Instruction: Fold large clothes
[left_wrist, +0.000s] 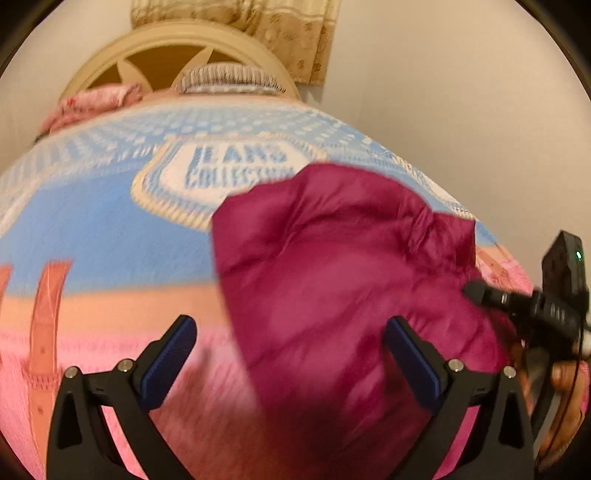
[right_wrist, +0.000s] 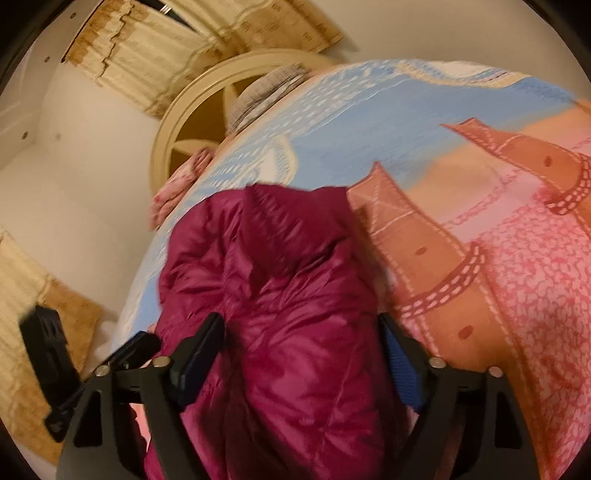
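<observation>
Black fingers with blue pads framed each view, and a magenta quilted jacket (right_wrist: 280, 314) lay bunched on the bed's printed blanket (left_wrist: 110, 229), blue at the far end, orange and pink nearer, with a "JEANS COLLECTION" badge. Beyond it stood a cream arched headboard (left_wrist: 177, 44), a grey-trimmed pillow (left_wrist: 225, 79), white walls and beige patterned curtains (right_wrist: 147, 55). The left gripper (left_wrist: 288, 354) stood wide, empty, over the blanket and the jacket's edge. The right gripper (right_wrist: 303, 358) was spread wide too, the jacket's padding between its fingers but not pinched.
</observation>
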